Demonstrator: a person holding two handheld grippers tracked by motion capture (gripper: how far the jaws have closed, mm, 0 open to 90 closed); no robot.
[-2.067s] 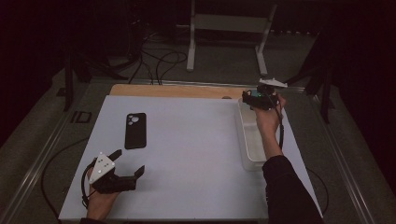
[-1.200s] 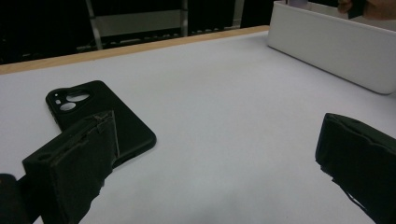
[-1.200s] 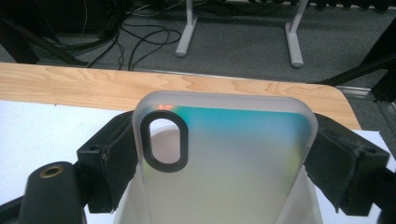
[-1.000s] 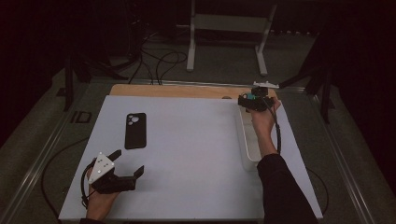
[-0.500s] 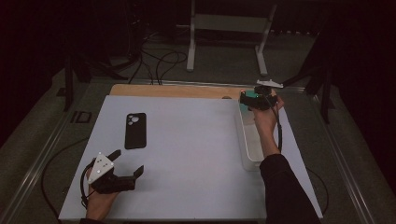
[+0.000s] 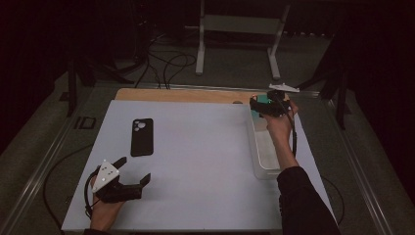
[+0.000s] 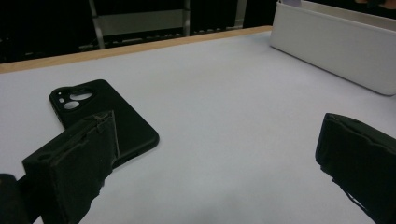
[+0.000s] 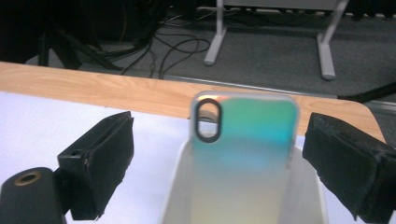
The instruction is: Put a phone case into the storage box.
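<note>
High view shows the right gripper point(image 6: 264, 105) held at the far end of a white bin point(image 6: 264, 169) on the table's right side, while the left gripper point(image 6: 128, 182) rests near the front left corner, jaws spread wide and empty. Right gripper view shows its jaws also apart, flanking without touching an iridescent phone case point(image 8: 245, 135) that leans upright against the bin's far wall. Judged step: taking hold of that case. Doing it well would mean centring the jaws on the case's side edges below the oval camera cut-out, then closing gently, since the shell looks thin, glossy and likely to slip or flex. A second, matte black phone case point(image 6: 142, 136) lies flat on the smooth pale table cover point(image 6: 195, 147), just ahead of the left gripper. Jaw pads appear to be rough black foam.
</note>
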